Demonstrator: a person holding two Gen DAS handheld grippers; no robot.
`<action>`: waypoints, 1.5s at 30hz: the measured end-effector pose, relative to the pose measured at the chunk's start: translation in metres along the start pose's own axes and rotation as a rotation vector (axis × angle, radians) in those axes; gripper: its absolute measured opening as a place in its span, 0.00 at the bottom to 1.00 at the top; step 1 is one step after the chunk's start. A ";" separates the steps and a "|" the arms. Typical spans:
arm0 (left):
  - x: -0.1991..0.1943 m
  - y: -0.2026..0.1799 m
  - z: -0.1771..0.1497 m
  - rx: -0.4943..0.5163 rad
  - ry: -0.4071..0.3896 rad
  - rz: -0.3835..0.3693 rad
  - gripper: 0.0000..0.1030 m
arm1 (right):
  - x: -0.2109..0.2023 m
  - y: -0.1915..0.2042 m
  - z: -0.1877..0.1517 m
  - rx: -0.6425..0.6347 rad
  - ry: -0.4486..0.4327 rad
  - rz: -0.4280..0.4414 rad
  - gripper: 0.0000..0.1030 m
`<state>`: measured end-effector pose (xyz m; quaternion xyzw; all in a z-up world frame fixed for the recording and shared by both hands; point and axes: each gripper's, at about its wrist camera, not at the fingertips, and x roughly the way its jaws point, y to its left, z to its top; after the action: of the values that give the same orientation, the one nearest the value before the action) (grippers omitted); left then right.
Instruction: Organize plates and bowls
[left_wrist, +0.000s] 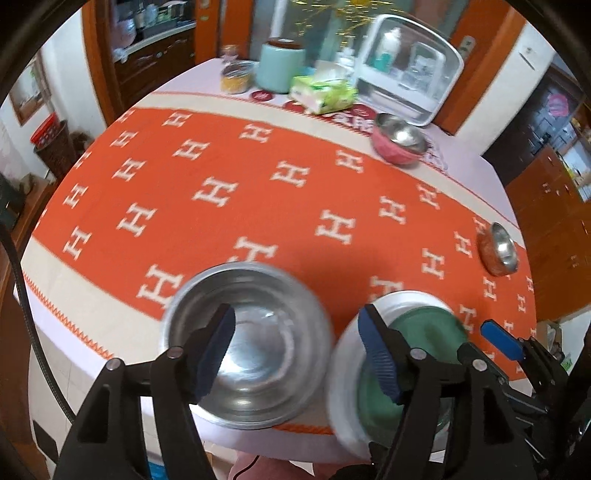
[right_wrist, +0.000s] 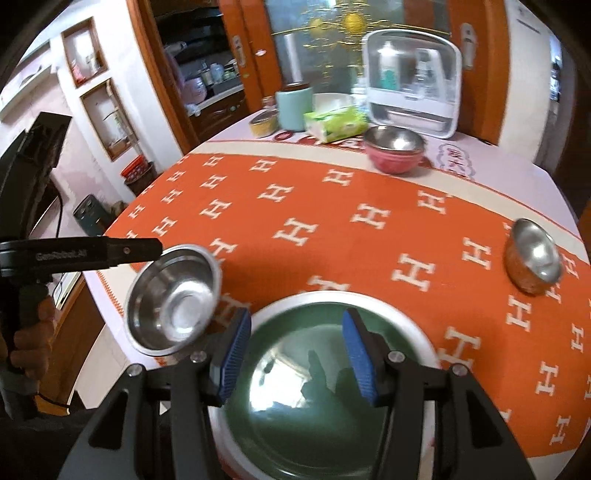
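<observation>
My left gripper (left_wrist: 297, 345) is open above a steel bowl (left_wrist: 247, 345) at the table's near edge; the bowl also shows in the right wrist view (right_wrist: 171, 297). My right gripper (right_wrist: 295, 356) is open over a green plate with a white rim (right_wrist: 314, 391), which shows in the left wrist view (left_wrist: 410, 362) too. A small steel bowl (right_wrist: 533, 254) stands at the right, also in the left wrist view (left_wrist: 498, 249). A pink bowl with a steel bowl inside (right_wrist: 393, 149) sits at the back, also in the left wrist view (left_wrist: 399, 142).
An orange cloth with white H marks (right_wrist: 332, 229) covers the table. At the back stand a white box with a clear lid (right_wrist: 412, 83), a tissue pack (right_wrist: 336, 123), a teal canister (right_wrist: 293, 105) and a small tin (right_wrist: 264, 123).
</observation>
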<state>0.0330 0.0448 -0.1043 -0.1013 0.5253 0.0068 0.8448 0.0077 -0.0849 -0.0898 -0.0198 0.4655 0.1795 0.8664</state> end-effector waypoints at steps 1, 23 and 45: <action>0.000 -0.009 0.001 0.011 -0.003 0.005 0.67 | -0.002 -0.007 0.000 0.010 -0.002 -0.004 0.50; 0.024 -0.146 0.047 0.037 0.032 -0.038 0.75 | -0.020 -0.175 0.037 0.176 0.004 -0.068 0.51; 0.068 -0.188 0.190 0.055 -0.015 0.025 0.78 | 0.031 -0.200 0.177 0.061 -0.134 -0.005 0.51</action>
<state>0.2538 -0.1117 -0.0523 -0.0712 0.5200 0.0037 0.8512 0.2308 -0.2272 -0.0409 0.0178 0.4116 0.1639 0.8963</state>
